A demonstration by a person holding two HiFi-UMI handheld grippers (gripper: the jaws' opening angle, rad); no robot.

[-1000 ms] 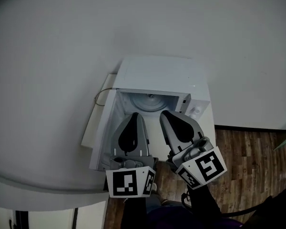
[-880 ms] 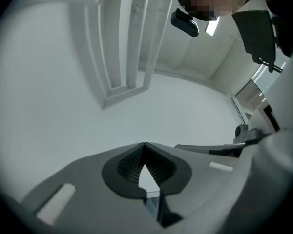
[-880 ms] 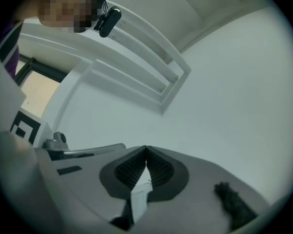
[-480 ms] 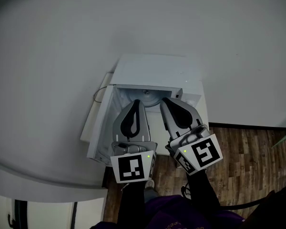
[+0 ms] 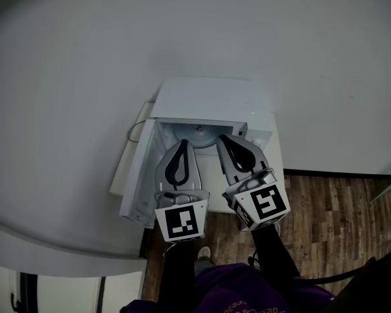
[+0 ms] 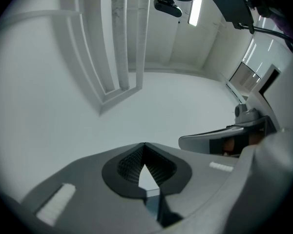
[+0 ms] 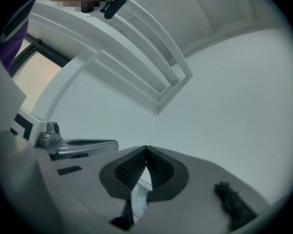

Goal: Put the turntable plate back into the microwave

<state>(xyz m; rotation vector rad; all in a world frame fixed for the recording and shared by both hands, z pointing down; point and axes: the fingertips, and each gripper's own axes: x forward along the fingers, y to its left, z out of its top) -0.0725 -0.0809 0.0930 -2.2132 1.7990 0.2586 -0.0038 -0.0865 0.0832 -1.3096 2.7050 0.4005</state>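
1. Round pale glass turntable plate [image 5: 197,130]: inside white box-shaped microwave [image 5: 212,96], just beyond both tips
2. Left gripper [image 5: 182,145], right gripper [image 5: 227,139]: fingers clenched, nothing seen between
3. Handling: check plate sits level on hub
4. Clearance: open white door [image 5: 135,181] close beside left gripper; room lies straight back

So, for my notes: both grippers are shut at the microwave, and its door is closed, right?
Not quite: the head view shows the door swung open to the left. The left gripper and right gripper are indeed shut at the microwave.
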